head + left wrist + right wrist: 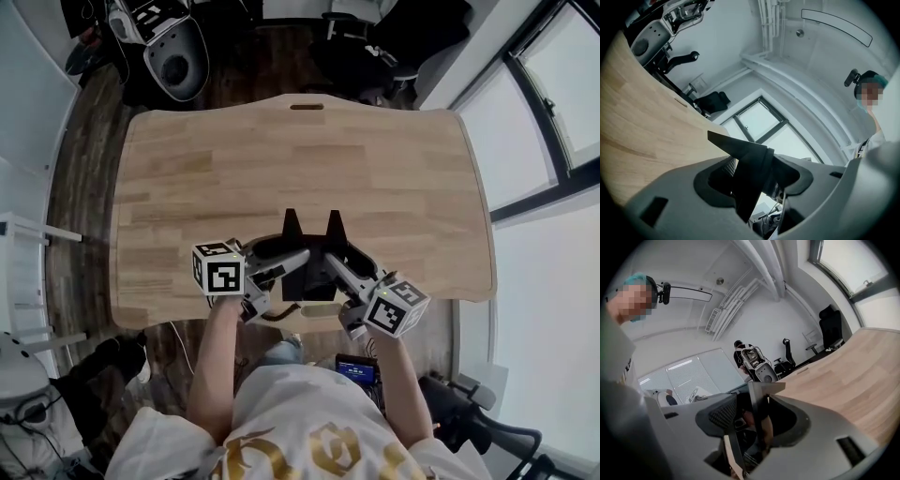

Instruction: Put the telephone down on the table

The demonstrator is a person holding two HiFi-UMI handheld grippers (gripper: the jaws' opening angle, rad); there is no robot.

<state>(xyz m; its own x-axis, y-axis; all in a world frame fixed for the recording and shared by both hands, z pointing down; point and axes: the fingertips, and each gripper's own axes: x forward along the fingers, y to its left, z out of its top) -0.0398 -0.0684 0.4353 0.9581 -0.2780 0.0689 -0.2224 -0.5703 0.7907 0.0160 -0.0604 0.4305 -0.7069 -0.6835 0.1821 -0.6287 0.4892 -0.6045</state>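
Observation:
The telephone [314, 230] is a black thing with two pointed ends that face the far side of the table. It hangs over the near part of the wooden table [309, 159], held between both grippers. My left gripper [292, 261] is shut on its left side and my right gripper [337, 264] is shut on its right side. In the left gripper view the black telephone [740, 150] fills the gap between the grey jaws of the left gripper [752, 185]. In the right gripper view a thin black edge of the telephone [759, 392] stands between the jaws of the right gripper [752, 420]. Whether it touches the tabletop I cannot tell.
The tabletop has a slot [307, 106] at its far edge. A grey chair [178, 56] and dark office chairs [394, 37] stand beyond it. Windows [553, 103] run along the right. The person stands at the table's near edge.

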